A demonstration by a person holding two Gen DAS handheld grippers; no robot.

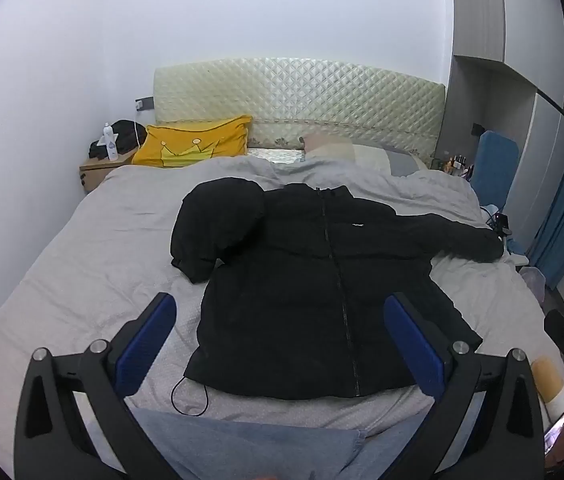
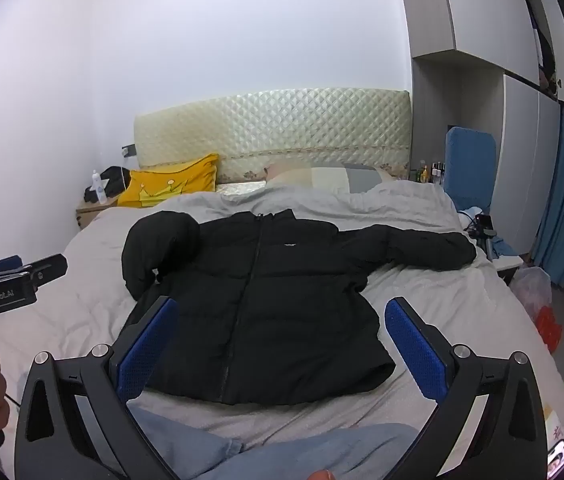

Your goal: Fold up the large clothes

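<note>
The black puffer jacket [image 1: 314, 288] lay face up and zipped on the grey bed [image 1: 82, 248], collar toward the quilted headboard [image 1: 298, 100] and hem toward me. I judged the folding barely begun. One sleeve [image 1: 218, 224], the one on the left of both views, was already bent in on itself and lay bunched beside the shoulder, partly over the chest. The other sleeve [image 2: 422, 248] stretched straight out across the bed toward its right edge. The body was spread flat, hem unfolded, with a thin drawcord [image 1: 190, 392] looping out from the lower corner.

My left gripper [image 1: 282, 344] hung above the hem with its fingers spread as wide as they go, nothing between the blue pads. My right gripper [image 2: 282, 344] was the same: fingers fully released, empty, hovering over the lower part of the jacket. Neither touched the cloth as far as I could see.

What remained, by my reckoning, was nearly everything: the outstretched sleeve had to come across the chest, the bunched sleeve wanted tidying so it lay flat, and then the body had to be folded hem toward collar, likely more than once given its bulk. The padding looked thick and springy, so I expected folds to need pressing down.
</note>
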